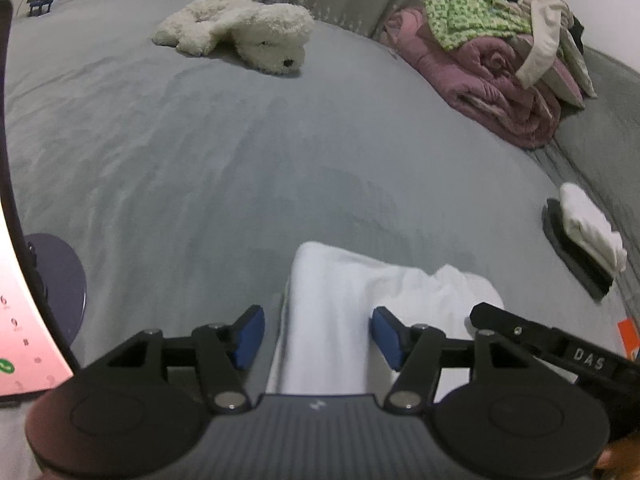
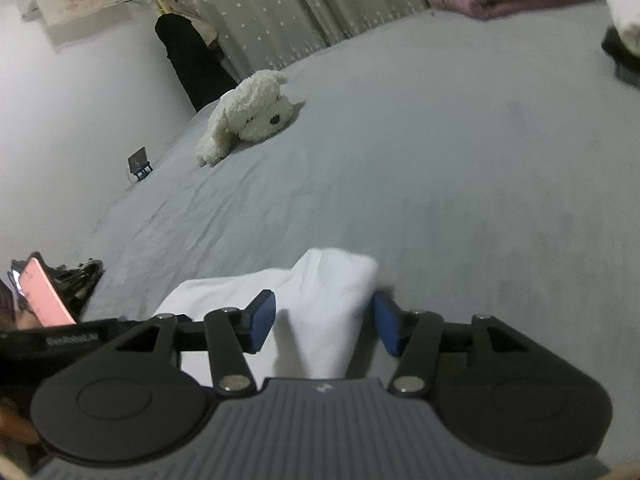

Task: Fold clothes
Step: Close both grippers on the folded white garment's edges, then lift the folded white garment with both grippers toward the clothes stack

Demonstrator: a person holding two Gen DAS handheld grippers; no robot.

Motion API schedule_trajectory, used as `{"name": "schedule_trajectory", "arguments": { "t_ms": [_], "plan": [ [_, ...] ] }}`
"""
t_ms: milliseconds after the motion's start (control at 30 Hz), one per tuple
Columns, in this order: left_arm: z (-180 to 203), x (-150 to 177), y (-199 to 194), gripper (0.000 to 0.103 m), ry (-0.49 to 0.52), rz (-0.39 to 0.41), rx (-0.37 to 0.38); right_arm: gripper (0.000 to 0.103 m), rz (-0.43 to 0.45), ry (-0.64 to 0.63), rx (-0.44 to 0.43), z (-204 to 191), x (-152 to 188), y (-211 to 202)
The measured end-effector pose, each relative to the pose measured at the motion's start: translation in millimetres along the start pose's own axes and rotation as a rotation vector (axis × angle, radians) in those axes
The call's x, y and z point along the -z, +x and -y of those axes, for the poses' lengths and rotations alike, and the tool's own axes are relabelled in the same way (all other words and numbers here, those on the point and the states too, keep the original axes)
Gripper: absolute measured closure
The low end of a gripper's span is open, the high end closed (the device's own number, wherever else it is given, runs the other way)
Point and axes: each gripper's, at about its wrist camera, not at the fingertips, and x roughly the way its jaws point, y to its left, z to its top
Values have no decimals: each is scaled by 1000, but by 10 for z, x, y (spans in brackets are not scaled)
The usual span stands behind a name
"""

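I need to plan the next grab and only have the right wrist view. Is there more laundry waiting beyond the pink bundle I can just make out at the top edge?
Observer: Yes. In the left wrist view the pink quilt carries a green patterned garment and more clothes on top.
Operator: And that white thing at my right edge?
Observer: A folded white item resting on a flat black piece.
Operator: Is the left gripper closed on the cloth?
Observer: No. The left gripper is open, with the white cloth between its fingers.
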Motion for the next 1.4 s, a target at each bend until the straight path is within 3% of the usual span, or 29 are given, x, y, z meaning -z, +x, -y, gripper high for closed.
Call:
{"name": "schedule_trajectory", "arguments": {
  "t_ms": [167, 300, 333, 400, 467, 567, 700, 933, 1200, 1400],
  "plan": [
    [73, 35, 7, 41, 71, -38, 17, 46, -28, 67, -28, 0, 59, -59],
    [14, 44, 6, 43, 39, -45, 47, 46, -41, 100, -49, -15, 98, -61],
    [-25, 47, 11, 48, 7, -42, 60, 48, -44, 98, -52, -30, 109, -51],
    [-95, 59, 25, 58, -61, -30, 76, 64, -51, 75, -48, -82, 130, -14],
    [-103, 72, 6, 76, -101, -12, 79, 74, -55, 66, -41, -127, 134, 0],
    [-69, 85, -47, 83, -141, 19, 75, 80, -43, 84, -49, -158, 100, -15],
    [-14, 103, -123, 84, -190, 63, 68, 82, 8, 68, -60, -227, 41, -111],
    [214, 115, -368, 85, -186, 185, 54, 83, 98, -1, -82, -330, -120, -298],
    [411, 29, -574, 85, -146, 313, 65, 83, 150, 51, -140, -260, -330, -489],
    [686, -142, -604, 85, -113, 329, 40, 83, 218, 25, -134, -282, -477, -644]
  ]
}}
